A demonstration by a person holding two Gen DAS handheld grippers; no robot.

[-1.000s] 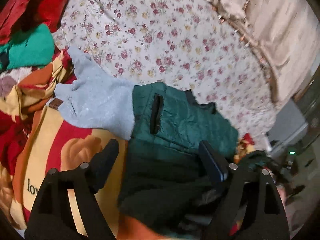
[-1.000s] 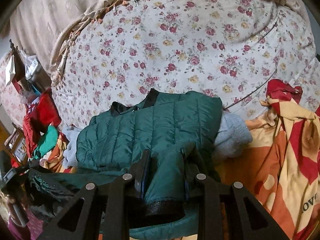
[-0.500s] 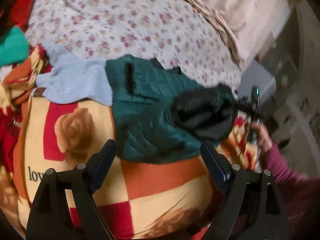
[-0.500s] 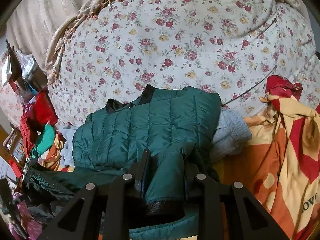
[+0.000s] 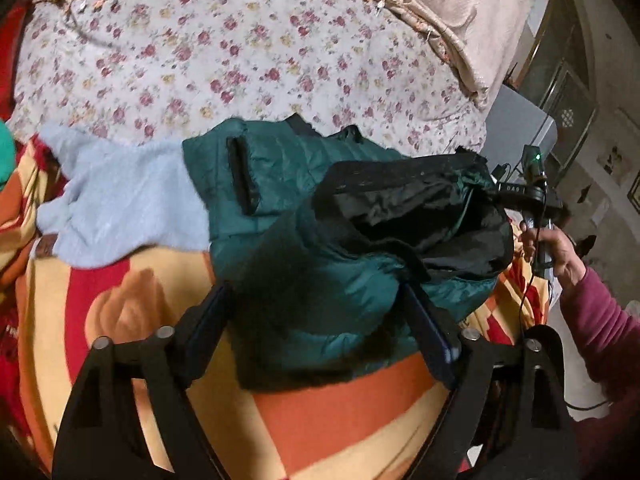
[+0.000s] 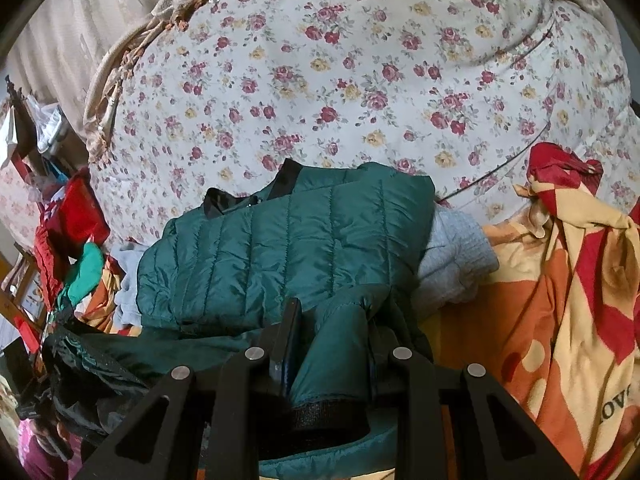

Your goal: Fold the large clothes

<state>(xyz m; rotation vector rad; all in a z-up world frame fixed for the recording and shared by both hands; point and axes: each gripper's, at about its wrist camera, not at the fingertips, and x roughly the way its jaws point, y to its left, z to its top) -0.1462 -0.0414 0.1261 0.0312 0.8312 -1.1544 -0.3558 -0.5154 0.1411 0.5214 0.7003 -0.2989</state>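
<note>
A dark green quilted jacket (image 5: 304, 272) lies partly folded on the bed, over a light blue fleece garment (image 5: 116, 196). My left gripper (image 5: 316, 312) is open, its fingers either side of the jacket's near bunched part. The jacket's black-lined end (image 5: 420, 216) is lifted at the right, where the right gripper holds it. In the right wrist view the jacket (image 6: 288, 240) lies in front, and my right gripper (image 6: 332, 332) is shut on its sleeve cuff (image 6: 332, 380).
A red, orange and cream blanket (image 5: 120, 320) covers the near bed and shows in the right wrist view (image 6: 560, 280). A floral sheet (image 6: 360, 80) lies behind. Red and green clothes (image 6: 72, 240) pile at the bed's side. A grey box (image 5: 516, 132) stands beside the bed.
The left gripper has swung right and drawn back, then moved in close over the jacket. The right gripper keeps its hold on the sleeve and has lifted the jacket's end.
</note>
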